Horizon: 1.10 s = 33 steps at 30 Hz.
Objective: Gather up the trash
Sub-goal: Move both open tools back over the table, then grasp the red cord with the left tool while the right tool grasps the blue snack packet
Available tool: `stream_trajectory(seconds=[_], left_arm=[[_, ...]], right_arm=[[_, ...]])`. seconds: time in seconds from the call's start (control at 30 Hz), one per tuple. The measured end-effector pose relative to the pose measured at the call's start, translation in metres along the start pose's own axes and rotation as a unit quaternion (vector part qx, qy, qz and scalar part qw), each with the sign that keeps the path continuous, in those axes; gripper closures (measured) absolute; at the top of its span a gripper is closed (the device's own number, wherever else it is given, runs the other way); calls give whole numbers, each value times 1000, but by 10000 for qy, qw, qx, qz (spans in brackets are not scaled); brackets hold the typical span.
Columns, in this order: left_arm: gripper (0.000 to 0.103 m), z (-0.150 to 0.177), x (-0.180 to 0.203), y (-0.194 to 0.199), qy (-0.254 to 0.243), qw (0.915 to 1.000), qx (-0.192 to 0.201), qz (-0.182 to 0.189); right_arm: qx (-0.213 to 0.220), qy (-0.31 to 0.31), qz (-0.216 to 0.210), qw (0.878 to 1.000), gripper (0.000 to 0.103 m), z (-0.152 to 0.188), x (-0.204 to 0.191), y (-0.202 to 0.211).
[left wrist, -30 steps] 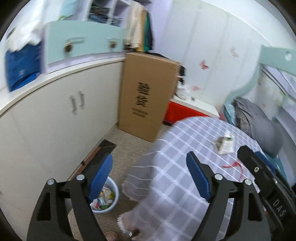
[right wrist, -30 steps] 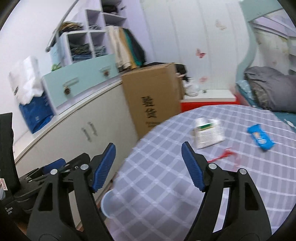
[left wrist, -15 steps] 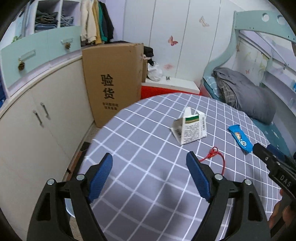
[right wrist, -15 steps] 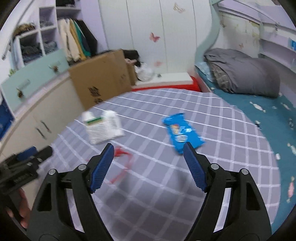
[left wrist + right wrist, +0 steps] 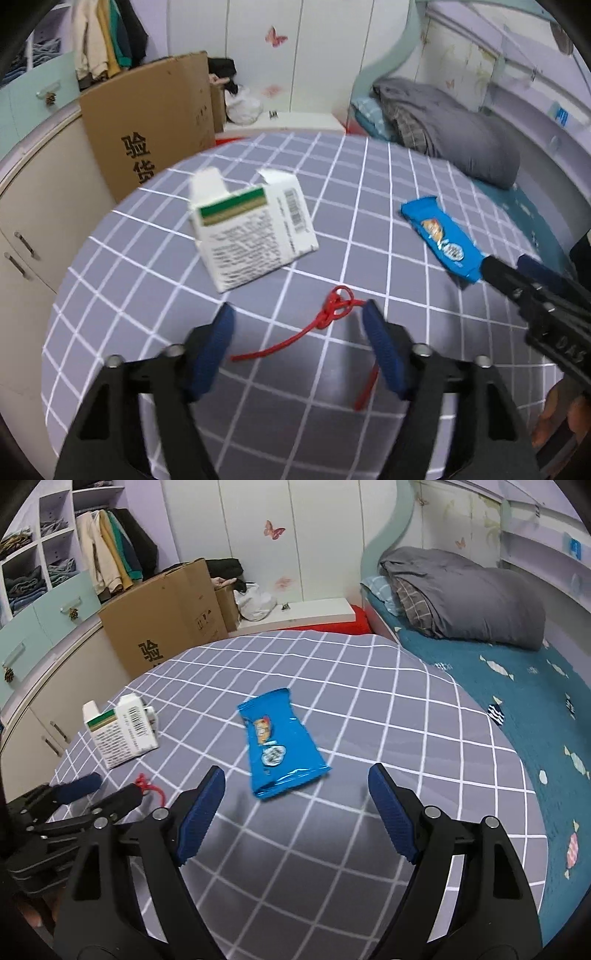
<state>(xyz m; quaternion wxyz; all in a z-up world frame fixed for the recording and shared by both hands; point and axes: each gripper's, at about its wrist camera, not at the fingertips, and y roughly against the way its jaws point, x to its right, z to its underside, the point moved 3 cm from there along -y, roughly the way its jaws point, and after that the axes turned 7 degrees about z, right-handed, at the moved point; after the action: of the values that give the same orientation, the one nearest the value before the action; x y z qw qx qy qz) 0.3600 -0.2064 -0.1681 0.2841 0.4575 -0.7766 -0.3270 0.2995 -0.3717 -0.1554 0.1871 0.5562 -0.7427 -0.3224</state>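
Observation:
Three pieces of trash lie on the round table with the grey checked cloth (image 5: 369, 192). A white carton with a green stripe (image 5: 251, 236) lies on its side, also in the right wrist view (image 5: 120, 734). A red string (image 5: 325, 321) lies between the fingers of my left gripper (image 5: 299, 343), which is open just above it. A blue snack wrapper (image 5: 279, 742) lies flat just ahead of my right gripper (image 5: 295, 812), which is open and empty; the wrapper also shows in the left wrist view (image 5: 441, 240). The right gripper's fingers (image 5: 517, 280) show at the left view's right edge.
A tall cardboard box (image 5: 166, 616) stands behind the table beside cream cupboards (image 5: 40, 206). A bed with a teal sheet (image 5: 517, 709) and a grey quilt (image 5: 465, 594) lies to the right. A white low shelf (image 5: 295, 613) stands at the back.
Both grippers swung right from the floor and bin side to over the table and came lower. The left now straddles the red string; the right faces the blue wrapper.

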Motion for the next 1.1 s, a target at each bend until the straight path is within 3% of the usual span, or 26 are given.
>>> stream_trajectory(seconds=[0.07, 0.1, 0.13, 0.2, 0.27, 0.5, 0.57, 0.63, 0.83, 1.07, 1.1], left_arm=[[44, -1, 2, -2, -82, 9999, 44, -82], [53, -1, 2, -2, -116, 9998, 42, -121], [75, -2, 3, -3, -172, 9997, 61, -179], [95, -4, 4, -3, -253, 9995, 13, -208], [97, -5, 3, -1, -179, 9998, -36, -50], [97, -13, -16, 20, 133, 9993, 341, -126], [97, -14, -21, 26, 177, 9991, 377, -105], [97, -15, -26, 34, 261, 9987, 440, -64], [97, -10, -33, 54, 346, 9977, 584, 0], [97, -1, -56, 80, 552, 9959, 698, 157], [97, 0, -59, 83, 610, 9955, 711, 154]], right_arm=[[-56, 7, -7, 10000, 24, -2, 3, -6], [-90, 26, -12, 10000, 24, -3, 4, -9], [-126, 49, -37, 9999, 24, -5, 4, -12], [-125, 122, -47, 9998, 21, -10, 0, -16], [-121, 202, -14, 9997, 20, -15, -3, -20], [-522, 738, 289, 9955, 21, -21, -26, -49], [-584, 749, 219, 9952, 29, -20, -28, -51], [-561, 857, 315, 9942, 48, -20, -30, -50], [-555, 922, 267, 9938, 58, -13, -34, -41], [-594, 705, -69, 9957, 70, -5, -36, -18], [-609, 743, -85, 9953, 97, -2, -40, -15]])
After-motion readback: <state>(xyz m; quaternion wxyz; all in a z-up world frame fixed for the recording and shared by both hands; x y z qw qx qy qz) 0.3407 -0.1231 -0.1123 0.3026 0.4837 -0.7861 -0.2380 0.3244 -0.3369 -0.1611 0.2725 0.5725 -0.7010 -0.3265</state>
